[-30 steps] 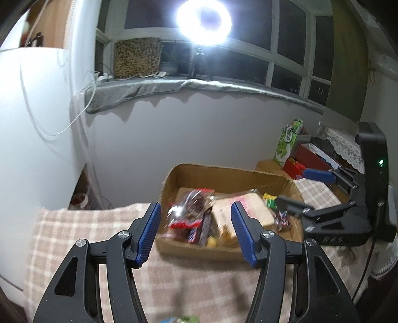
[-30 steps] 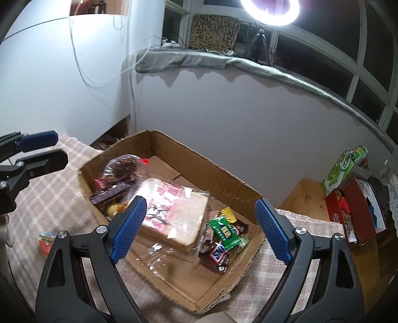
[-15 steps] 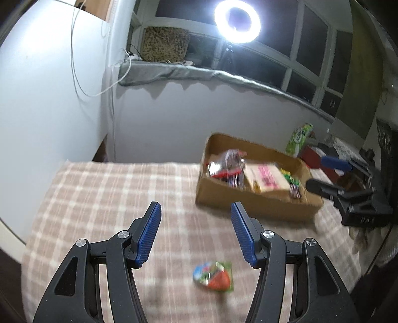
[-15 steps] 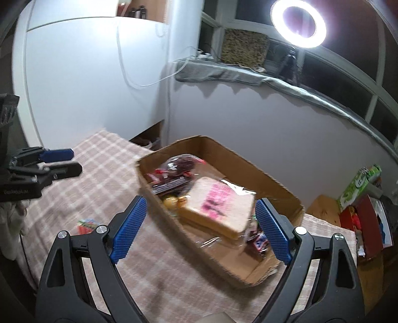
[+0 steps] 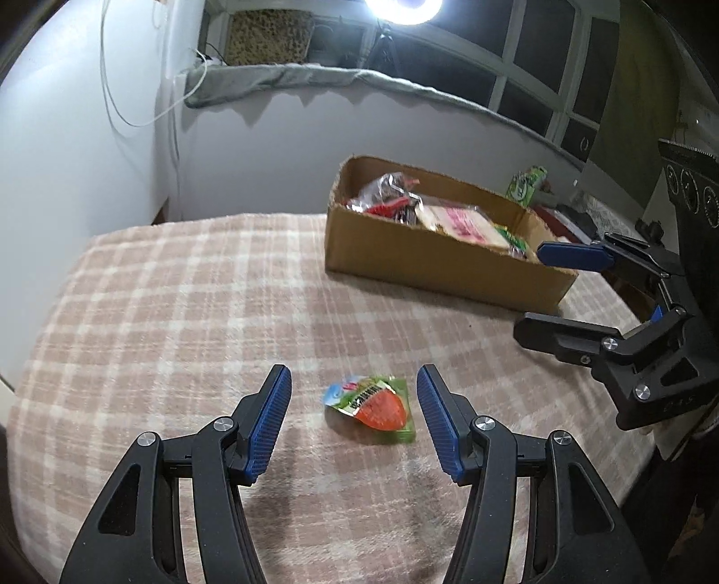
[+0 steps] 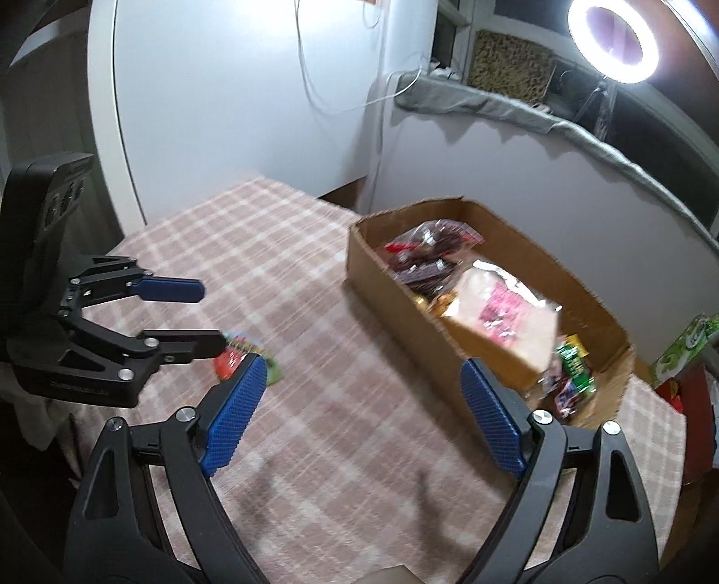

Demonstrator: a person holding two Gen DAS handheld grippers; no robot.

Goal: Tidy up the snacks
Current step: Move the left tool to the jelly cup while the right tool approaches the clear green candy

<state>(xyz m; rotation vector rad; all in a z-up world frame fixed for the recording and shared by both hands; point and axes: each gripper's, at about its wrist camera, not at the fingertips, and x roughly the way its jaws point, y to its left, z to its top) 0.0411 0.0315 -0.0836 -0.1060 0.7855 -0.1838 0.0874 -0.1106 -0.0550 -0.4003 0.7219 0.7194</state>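
A small green and orange snack packet (image 5: pixel 373 406) lies on the checked cloth, between the blue pads of my open left gripper (image 5: pixel 350 404), untouched. It also shows in the right wrist view (image 6: pixel 238 357), partly behind my left gripper (image 6: pixel 206 314). A cardboard box (image 5: pixel 431 265) at the far right holds several snacks, among them a wrapped bread slice (image 5: pixel 458 222) and dark packets (image 5: pixel 386 197). My right gripper (image 6: pixel 359 404) is open and empty, above the cloth near the box's front corner (image 6: pixel 359 256); it also shows in the left wrist view (image 5: pixel 548 287).
The pink checked cloth (image 5: pixel 179 305) covers the table. A white wall and cabinet stand behind. A green carton (image 6: pixel 687 346) and a red box (image 6: pixel 683 395) sit on a lower surface past the cardboard box. A ring light (image 6: pixel 611 40) shines above the window sill.
Both grippers have pulled back from the box toward the table's near side. My left gripper has dropped toward the loose packet, which now lies between its pads. Both stayed open.
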